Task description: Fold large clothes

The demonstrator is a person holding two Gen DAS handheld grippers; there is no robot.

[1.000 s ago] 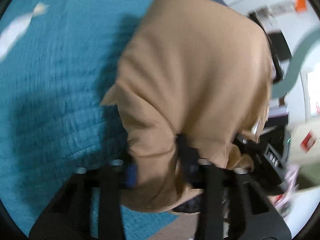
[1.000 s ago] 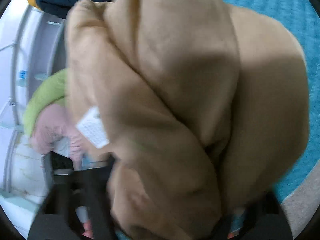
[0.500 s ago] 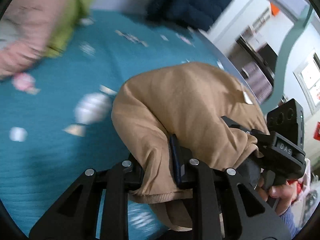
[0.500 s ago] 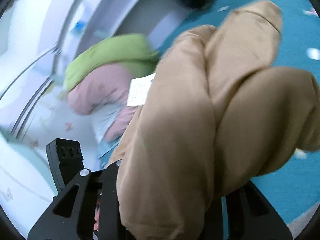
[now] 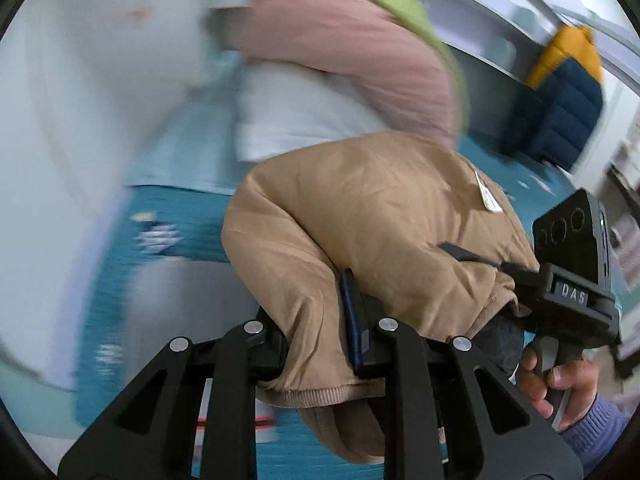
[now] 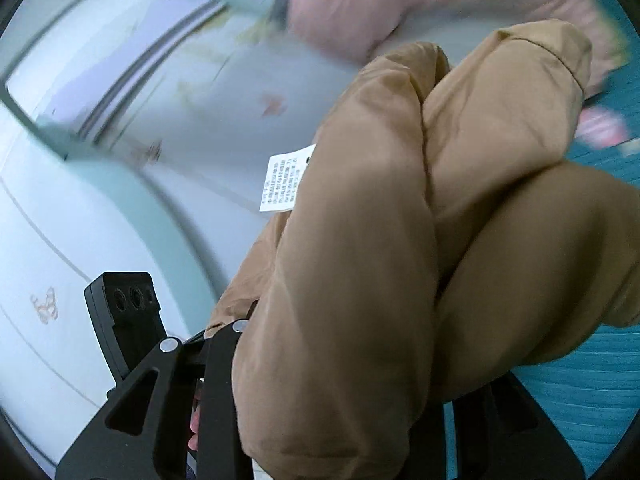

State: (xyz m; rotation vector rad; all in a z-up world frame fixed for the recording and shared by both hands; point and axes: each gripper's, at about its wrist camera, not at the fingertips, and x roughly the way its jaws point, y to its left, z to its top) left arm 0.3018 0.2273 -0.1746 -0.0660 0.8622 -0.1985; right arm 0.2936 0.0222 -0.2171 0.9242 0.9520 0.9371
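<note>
A tan padded jacket hangs bunched in the air between two handheld grippers above a teal quilted bedspread, not yet laid out for folding. In the left wrist view, the left gripper has its jaws drawn narrow on a thick gather of fabric just above the ribbed hem, one blue pad pressed into the cloth; to its right the right gripper bites into the same bundle, the person's hand and a purple knit sleeve wrapped round its handle. The jacket looks soft, puffy and light for its bulk, with a smooth shell that is likely to slide between the pads, so a hold on the ribbed hem or a seam should be surer than one on the open panels; it sags into rounded lobes and will not keep a shape unless spread flat. A white care label dangles from an inner seam. In the right wrist view the tan bulk covers the right gripper's jaws, so the grip itself is hidden there, though the cloth plainly runs down between its black arms. Beyond, at the far edge of the bed, lie a pink garment, something lime green and a navy and yellow puffer jacket, seemingly against pale wall panels, though blur leaves that uncertain.
</note>
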